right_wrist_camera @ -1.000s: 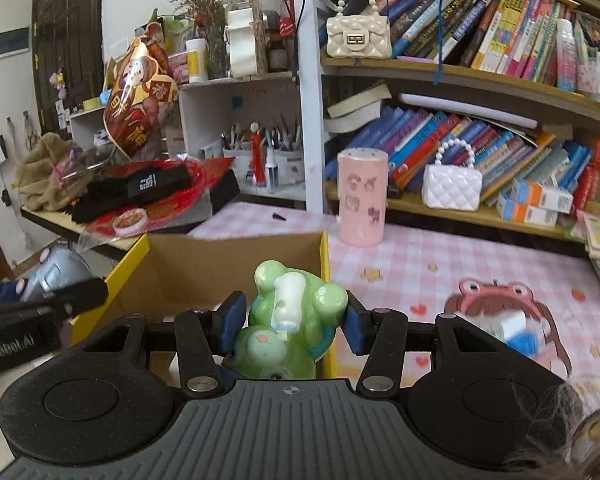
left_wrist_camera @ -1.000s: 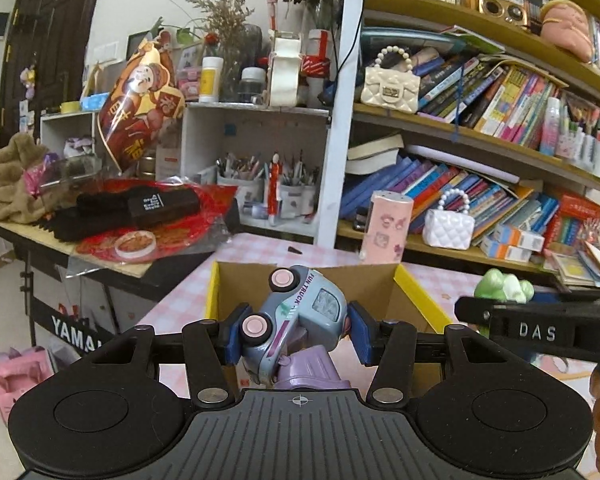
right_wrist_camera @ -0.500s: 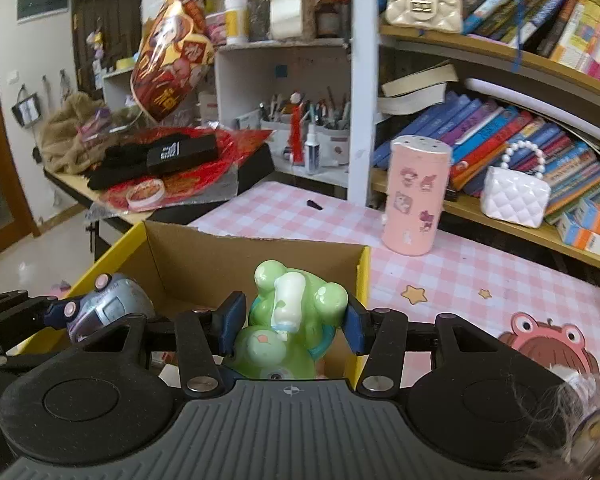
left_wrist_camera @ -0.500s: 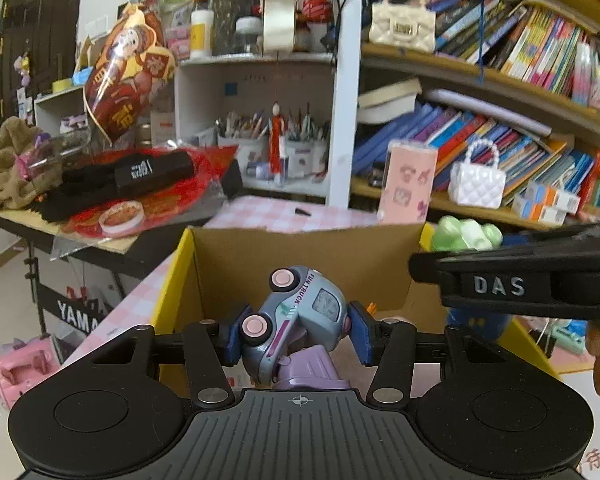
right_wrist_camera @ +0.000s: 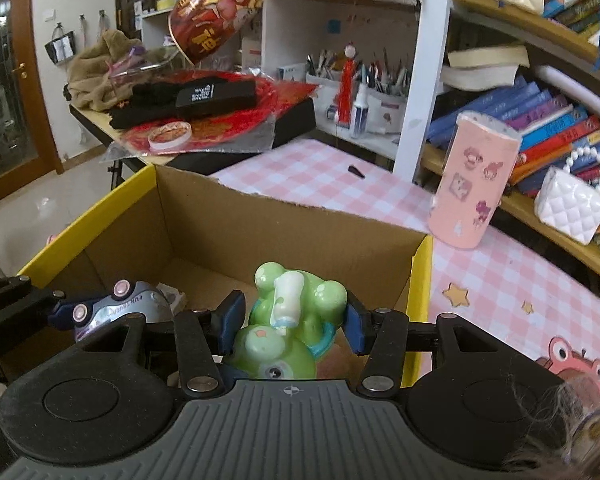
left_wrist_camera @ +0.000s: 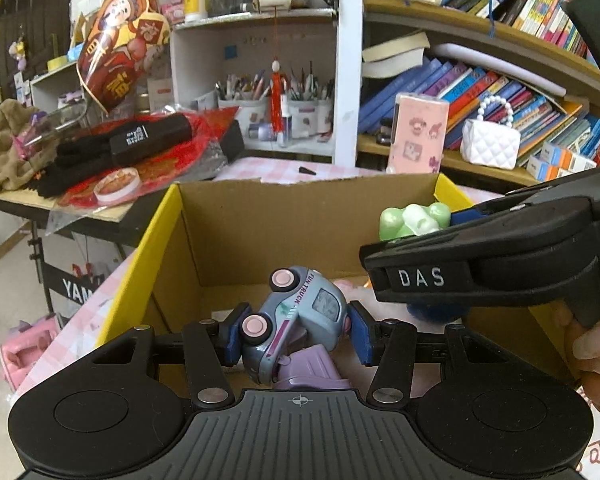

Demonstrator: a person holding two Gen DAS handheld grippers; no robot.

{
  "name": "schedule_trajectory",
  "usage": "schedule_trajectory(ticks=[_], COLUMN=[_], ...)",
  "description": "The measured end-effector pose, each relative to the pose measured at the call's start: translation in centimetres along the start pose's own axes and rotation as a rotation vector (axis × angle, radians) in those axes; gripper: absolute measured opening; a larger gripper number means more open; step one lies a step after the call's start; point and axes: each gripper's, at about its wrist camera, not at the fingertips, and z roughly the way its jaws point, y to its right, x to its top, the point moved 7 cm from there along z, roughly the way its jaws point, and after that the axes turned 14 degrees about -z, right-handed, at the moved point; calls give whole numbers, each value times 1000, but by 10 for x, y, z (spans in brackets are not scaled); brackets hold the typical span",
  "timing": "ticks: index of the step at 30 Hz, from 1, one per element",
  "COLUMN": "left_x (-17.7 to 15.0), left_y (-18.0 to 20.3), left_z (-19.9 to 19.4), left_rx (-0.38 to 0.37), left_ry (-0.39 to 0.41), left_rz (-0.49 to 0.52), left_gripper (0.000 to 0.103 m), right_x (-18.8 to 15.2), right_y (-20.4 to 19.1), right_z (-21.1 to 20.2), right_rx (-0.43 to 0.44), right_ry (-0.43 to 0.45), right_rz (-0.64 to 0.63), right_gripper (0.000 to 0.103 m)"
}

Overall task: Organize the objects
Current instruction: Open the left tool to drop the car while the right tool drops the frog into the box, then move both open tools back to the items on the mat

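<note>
Here, over an open cardboard box (left_wrist_camera: 300, 232) on a pink checked tablecloth (right_wrist_camera: 320, 176): two toys carried in at once. Clenched in the left gripper (left_wrist_camera: 296, 334), a grey-blue toy truck (left_wrist_camera: 300, 312), tipped on its side with pink wheels against one pad, hanging above the left part of the box. Clamped in the right gripper (right_wrist_camera: 293, 322), a glossy green frog figure (right_wrist_camera: 276, 348), just inside the box's yellow right edge.

Likely trouble, judging from this: crowding. Both tools close together above one opening, so could knock each other on the way down and jar a toy loose. Could also clip the right wall with the frog and spill it onto the cloth outside. Wheels on a pad make a poor hold; might roll or twist out early. Smooth, rounded frog, probably slippery too. A drop from height onto whatever lies below could bounce a toy over the rim.

Inside the box: brown walls, floor only partly visible. A pale purple object (left_wrist_camera: 312, 368) directly beneath the truck, whether part of it or separate not clear. Something dark blue (left_wrist_camera: 436, 312) under the right tool, and a small pale item (right_wrist_camera: 172, 296) on the floor, neither identifiable. Outside, well apart, an upright pink canister (right_wrist_camera: 472, 188).
</note>
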Motion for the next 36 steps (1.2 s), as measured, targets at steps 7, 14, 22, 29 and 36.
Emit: schedule_trajectory(ticks=[7,14,22,29,36], left_x=[3,16,20,-1,-39], left_y=[2,1,-6,-15,-21], left_z=[-6,-34,-84,-109,-124], left_rx=[-25,-65,-89,-100,-110], left_ry=[31,127,223,205,131], left_rz=[-6,-37,-46,-9,14], left_gripper=[59,73,87,88,88], right_x=[0,6,-10,-62,-104], right_y=[0,12,26,9,-27], right_z=[-5,-42,-100,-136,-153], right_rx=[-8,-67,-224,-330,-343], right_ry=[18,154,203,146,61], right_rz=[4,99,213,247,264], right_gripper=[57,65,78,81,81])
